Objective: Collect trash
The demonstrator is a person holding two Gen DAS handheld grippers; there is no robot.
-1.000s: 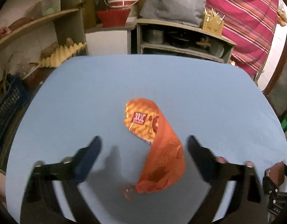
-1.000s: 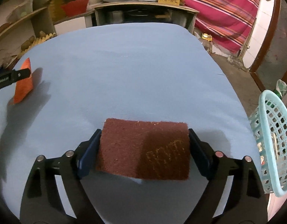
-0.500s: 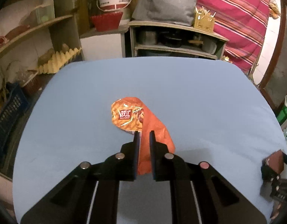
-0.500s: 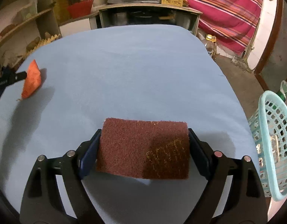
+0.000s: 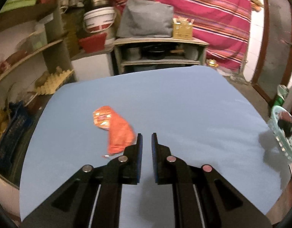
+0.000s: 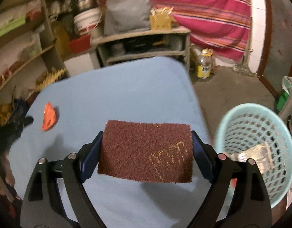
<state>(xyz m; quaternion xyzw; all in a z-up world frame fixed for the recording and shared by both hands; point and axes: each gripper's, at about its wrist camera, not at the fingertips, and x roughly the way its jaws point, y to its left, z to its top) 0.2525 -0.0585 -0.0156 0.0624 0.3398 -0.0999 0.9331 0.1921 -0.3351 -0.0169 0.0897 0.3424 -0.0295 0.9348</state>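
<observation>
An orange snack wrapper (image 5: pixel 115 131) lies on the blue table (image 5: pixel 174 98), just left of my left gripper (image 5: pixel 146 138). The left gripper's jaws are nearly closed with a narrow gap and nothing between them. The wrapper also shows in the right wrist view (image 6: pixel 48 116) at the table's left. My right gripper (image 6: pixel 146 148) is shut on a brown scouring pad (image 6: pixel 146 150), held above the table's right edge. A teal mesh basket (image 6: pixel 239 112) stands right of the table with a paper wrapper (image 6: pixel 260 155) inside.
The basket also shows at the right edge of the left wrist view (image 5: pixel 275 133). Cluttered shelves (image 5: pixel 31 53) stand left and behind the table. A low cabinet (image 5: pixel 157 55) stands beyond the far edge. A yellow-lidded jar (image 6: pixel 204 64) sits on the floor.
My left gripper shut around the wrapper, then pulled back and right; the wrapper now lies on the table outside the jaws. My right gripper carried the pad right, toward the basket.
</observation>
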